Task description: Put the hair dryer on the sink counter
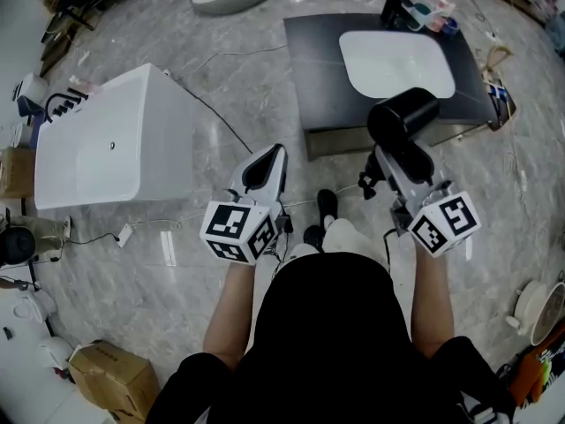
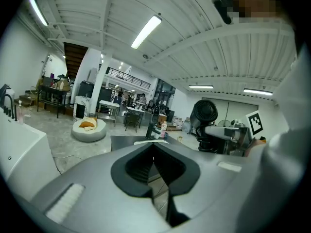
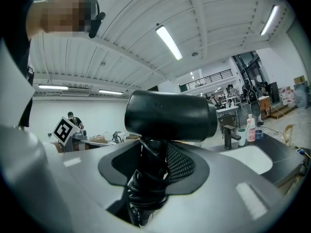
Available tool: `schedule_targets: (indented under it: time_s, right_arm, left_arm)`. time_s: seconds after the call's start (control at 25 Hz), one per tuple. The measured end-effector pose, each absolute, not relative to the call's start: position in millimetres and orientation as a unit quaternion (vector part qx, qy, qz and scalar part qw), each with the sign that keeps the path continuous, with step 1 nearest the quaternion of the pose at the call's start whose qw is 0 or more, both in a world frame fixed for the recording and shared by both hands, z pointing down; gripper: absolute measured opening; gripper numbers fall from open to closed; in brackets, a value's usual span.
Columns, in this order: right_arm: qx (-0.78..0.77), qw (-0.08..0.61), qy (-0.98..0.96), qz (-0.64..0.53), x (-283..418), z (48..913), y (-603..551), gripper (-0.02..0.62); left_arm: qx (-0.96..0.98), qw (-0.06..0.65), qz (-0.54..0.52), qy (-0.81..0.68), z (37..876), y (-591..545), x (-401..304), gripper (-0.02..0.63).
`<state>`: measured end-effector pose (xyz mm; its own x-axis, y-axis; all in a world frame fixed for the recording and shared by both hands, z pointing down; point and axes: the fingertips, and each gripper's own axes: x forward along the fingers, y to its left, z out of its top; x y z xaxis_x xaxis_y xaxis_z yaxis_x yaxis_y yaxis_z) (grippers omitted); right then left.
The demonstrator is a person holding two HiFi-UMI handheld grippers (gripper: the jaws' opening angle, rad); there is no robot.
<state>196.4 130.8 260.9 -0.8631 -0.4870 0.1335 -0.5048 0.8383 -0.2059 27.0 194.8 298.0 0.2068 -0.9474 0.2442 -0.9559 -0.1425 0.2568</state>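
The hair dryer is off the ground and in the right claw, which pinches its handle. In the right gripper view the black barrel lies crosswise above the jaws, and the cord is coiled round the handle just where the claw bites. The grip looks firm, with the handle seated between the ribbed pads and the barrel roughly level.

The left claw carries nothing. In its own view the jaws are pressed together at the tips with only floor showing behind them, and it hangs beside the right one, well apart from the dryer.

The sink surface, a dark slab with a white basin set in it, stands ahead of the person. From the head view the dryer overlaps its near edge, but it is held up in the air and I cannot tell whether it is over the slab or short of it. A few bottles and cups crowd the far corner by the tap; the bare dark area left of the basin looks like the easiest landing spot.

So I judge the pick-up done and the carry nearly finished; what is left is to lower the dryer onto the slab, spread the right claw and draw it away
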Motion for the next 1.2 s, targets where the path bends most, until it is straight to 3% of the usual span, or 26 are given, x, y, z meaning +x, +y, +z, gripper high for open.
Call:
schedule_targets:
  time_s: [0.6,1.2]
  right_arm:
    - [0.228,0.046,-0.964,0.13,168.0,270.9,16.8,0.169]
    - [0.209,0.05,-0.964,0.158,139.5,287.5,-20.3,0.169]
  left_arm:
    - [0.736,0.179,0.027,-0.652,292.6,94.2,11.7,0.0]
    - [0.732,0.186,0.032,-0.655,297.9,59.6,5.8,0.0]
